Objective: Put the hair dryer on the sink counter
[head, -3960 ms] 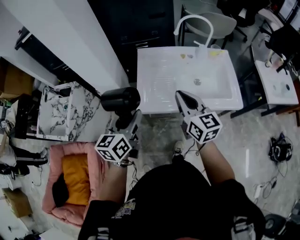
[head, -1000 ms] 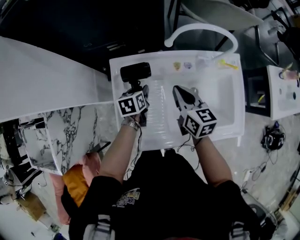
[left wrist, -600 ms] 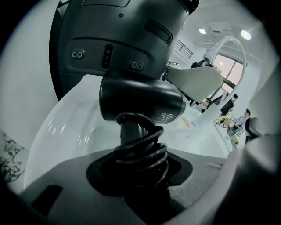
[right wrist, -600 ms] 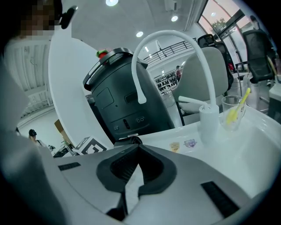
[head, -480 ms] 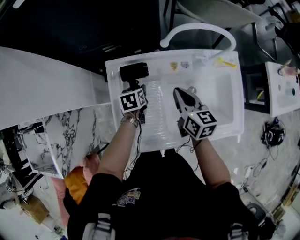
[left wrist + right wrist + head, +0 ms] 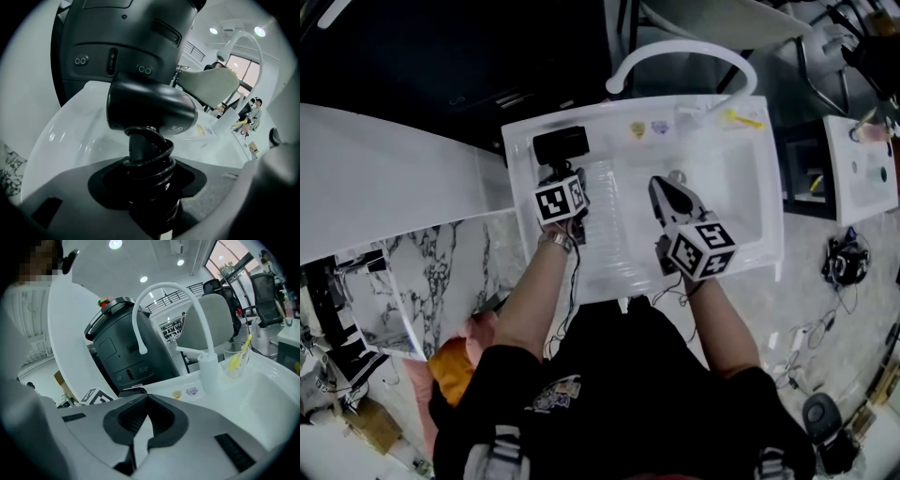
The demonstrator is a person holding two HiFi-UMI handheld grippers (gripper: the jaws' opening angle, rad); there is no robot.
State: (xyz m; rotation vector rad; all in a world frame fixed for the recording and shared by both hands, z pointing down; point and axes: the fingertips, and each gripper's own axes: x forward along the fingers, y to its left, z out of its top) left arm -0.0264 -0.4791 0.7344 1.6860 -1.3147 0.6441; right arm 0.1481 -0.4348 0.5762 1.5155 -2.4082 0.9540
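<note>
The black hair dryer point(image 6: 561, 145) stands on the back left corner of the white sink counter point(image 6: 609, 253). My left gripper point(image 6: 566, 178) is just in front of it. In the left gripper view the dryer's barrel point(image 6: 150, 110) fills the middle. Its handle, wrapped in coiled cord point(image 6: 150, 161), sits in the notch of my left gripper point(image 6: 150, 187), whose jaws are opening around it. My right gripper point(image 6: 662, 187) hovers over the ribbed drainboard, shut and empty; its tips meet point(image 6: 146, 401).
A white arched faucet point(image 6: 675, 54) rises at the back, the basin point(image 6: 736, 197) to the right. A glass with a yellow toothbrush point(image 6: 236, 359) stands by the tap. A dark appliance point(image 6: 124, 350) looms behind the counter. A marble-topped surface point(image 6: 441, 272) lies left.
My left gripper brought the hair dryer from beside the sink up onto the counter's back left corner. Over the last second it has barely moved. The right gripper stays over the drainboard.
</note>
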